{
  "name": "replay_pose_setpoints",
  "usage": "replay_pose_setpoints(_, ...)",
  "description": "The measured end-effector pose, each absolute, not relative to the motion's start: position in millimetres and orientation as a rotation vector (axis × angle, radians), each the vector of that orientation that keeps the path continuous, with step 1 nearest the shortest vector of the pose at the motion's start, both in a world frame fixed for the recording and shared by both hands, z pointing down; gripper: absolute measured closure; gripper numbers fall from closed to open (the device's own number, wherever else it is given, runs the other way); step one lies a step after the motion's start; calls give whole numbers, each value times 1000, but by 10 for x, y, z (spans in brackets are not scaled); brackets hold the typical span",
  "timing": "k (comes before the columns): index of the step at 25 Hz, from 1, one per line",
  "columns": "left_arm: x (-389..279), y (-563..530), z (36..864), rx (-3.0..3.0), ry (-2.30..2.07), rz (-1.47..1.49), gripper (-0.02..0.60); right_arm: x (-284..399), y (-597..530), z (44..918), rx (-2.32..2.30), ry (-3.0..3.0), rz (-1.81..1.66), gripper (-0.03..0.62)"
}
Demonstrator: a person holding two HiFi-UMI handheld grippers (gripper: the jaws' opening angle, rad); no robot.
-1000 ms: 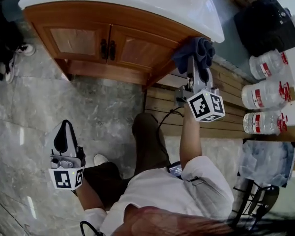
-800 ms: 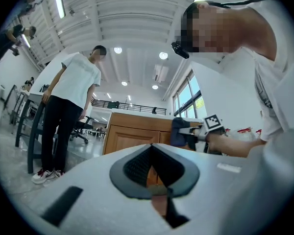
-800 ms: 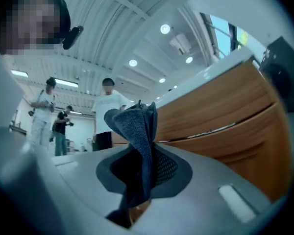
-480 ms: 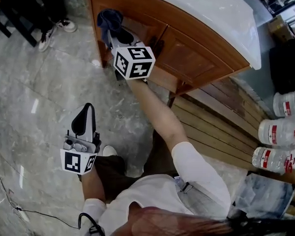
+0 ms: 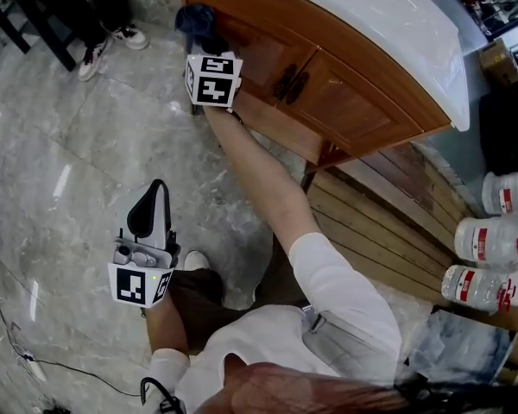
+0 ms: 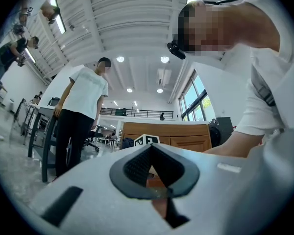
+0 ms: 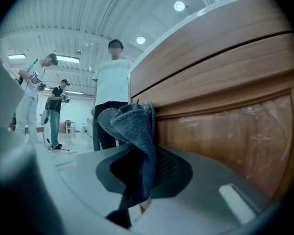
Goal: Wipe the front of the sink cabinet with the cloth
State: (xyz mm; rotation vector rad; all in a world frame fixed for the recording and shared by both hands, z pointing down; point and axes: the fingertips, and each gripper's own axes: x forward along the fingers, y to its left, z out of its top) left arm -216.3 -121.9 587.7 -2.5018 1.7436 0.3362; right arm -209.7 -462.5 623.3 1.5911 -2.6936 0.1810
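The wooden sink cabinet [image 5: 328,84] with its white top runs across the upper part of the head view. My right gripper [image 5: 202,43] is shut on a dark blue cloth [image 5: 195,21], which is pressed against the cabinet's left end, close to the corner. In the right gripper view the cloth [image 7: 132,126] bunches out of the shut jaws, right beside the door panel [image 7: 225,121]. My left gripper [image 5: 150,203] hangs low over the floor, away from the cabinet, shut with nothing in it. The left gripper view shows the cabinet [image 6: 186,133] in the distance.
A slatted wooden platform [image 5: 388,222] lies to the right of the cabinet, with large water bottles [image 5: 501,231] beyond it. A person [image 5: 104,7] stands near the cabinet's left end beside dark furniture legs. A thin cable [image 5: 34,365] runs over the marble floor at lower left.
My right gripper has carried the cloth from the cabinet's right end across its front to the left end. The head view swung left with it. The left gripper has barely moved.
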Motion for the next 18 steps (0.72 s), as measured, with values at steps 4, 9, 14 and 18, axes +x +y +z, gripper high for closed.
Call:
replay_pose_setpoints(4,-2168,-1207,5903,-2505,1741,327,580,-1788,-4591,6240,1649,-2661,112,531)
replay_pose_setpoints(9,-2118,-1245,5917,-2523,1724,323,580,-1360,-4418,6236,1705,-2595,-5,531)
replay_pose_setpoints(14,-2074,-1312,5977,-2540,1719,303,580,-886,-4185,6188,1746,-2604,-8,533)
replay_pose_setpoints(18,-2014,-1365,6013,-2560,1705,295,580,-438,-4002,6135,1811,-2591,27,531)
